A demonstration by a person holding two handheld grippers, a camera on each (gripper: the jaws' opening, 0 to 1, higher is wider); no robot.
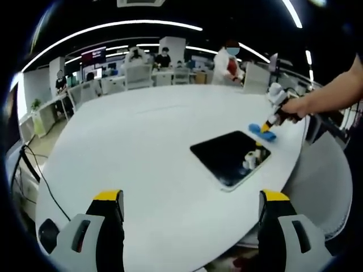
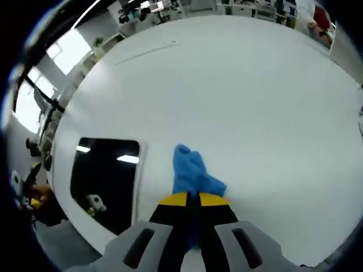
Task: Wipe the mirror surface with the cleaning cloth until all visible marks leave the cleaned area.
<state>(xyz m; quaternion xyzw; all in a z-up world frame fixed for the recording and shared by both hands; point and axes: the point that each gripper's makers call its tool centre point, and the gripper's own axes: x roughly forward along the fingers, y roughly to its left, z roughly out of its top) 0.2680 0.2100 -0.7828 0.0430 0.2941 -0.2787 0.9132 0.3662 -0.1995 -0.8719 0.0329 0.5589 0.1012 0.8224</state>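
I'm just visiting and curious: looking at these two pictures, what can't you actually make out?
- Marks on the mirror: too small to tell in the left gripper view; in the right gripper view its glass reflects only ceiling lights.
- The cloth: its near end is hidden between the right tool's jaws.
- The mirror's near corner: cut off by the table edge in the right gripper view.
- Left tool: holds nothing.

Glossy mirror [image 1: 229, 156], soft blue cloth [image 2: 193, 173], smooth matt white table [image 1: 142, 141]
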